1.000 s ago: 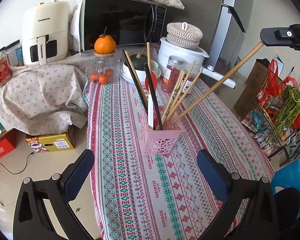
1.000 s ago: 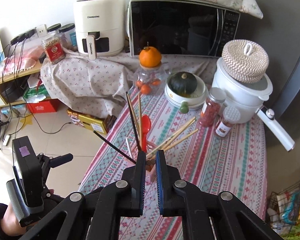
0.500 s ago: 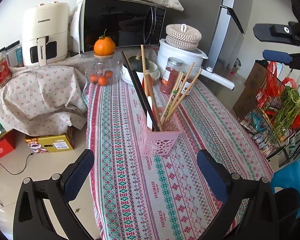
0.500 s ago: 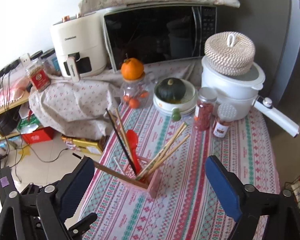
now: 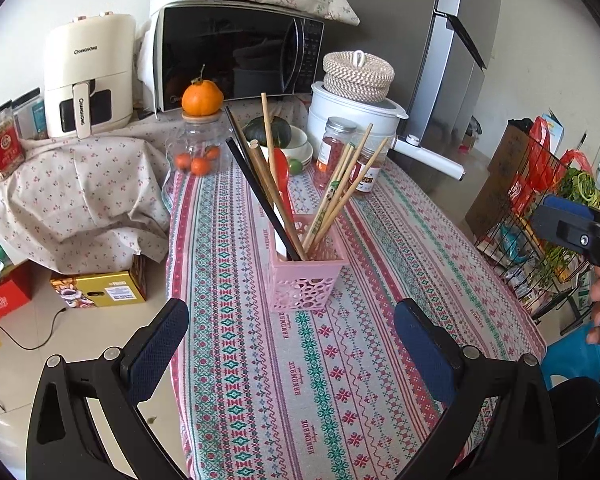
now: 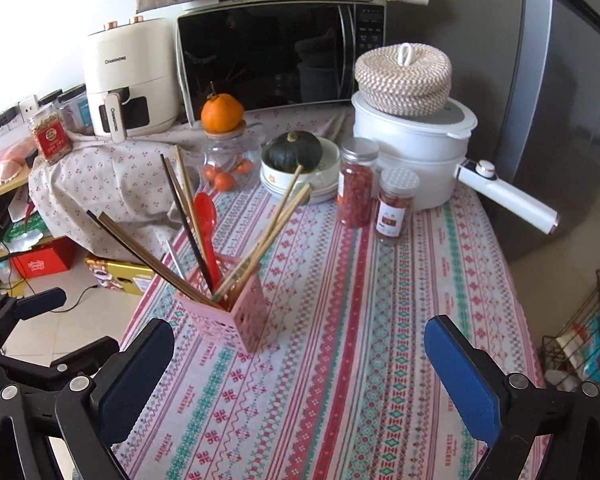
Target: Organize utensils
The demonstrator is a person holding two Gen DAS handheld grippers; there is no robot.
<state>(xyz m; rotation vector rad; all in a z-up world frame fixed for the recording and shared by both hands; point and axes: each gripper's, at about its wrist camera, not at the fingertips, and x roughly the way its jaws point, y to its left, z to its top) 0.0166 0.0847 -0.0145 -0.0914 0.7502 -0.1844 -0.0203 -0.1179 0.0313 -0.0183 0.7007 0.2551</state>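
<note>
Currently, the pink perforated plastic holder (image 6: pixel 230 312) stands mid-frame on the patterned tablecloth (image 6: pixel 380 320), packed with wooden chopsticks (image 6: pixel 268 236). These are light, stiff and smooth: grip mid-shaft. The right gripper (image 6: pixel 298 384) has just been opening, nothing between its jaws; the left gripper (image 5: pixel 292 352) is spread, empty.

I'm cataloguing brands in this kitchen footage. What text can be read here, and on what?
"CHANGHONG": air fryer, on its body and again on its handle.
"HANDMADE": woven repeatedly into the tablecloth.
Too small or blurred: labels on the red jar, the spice jar, the printed chopstick, the yellow box.
</note>
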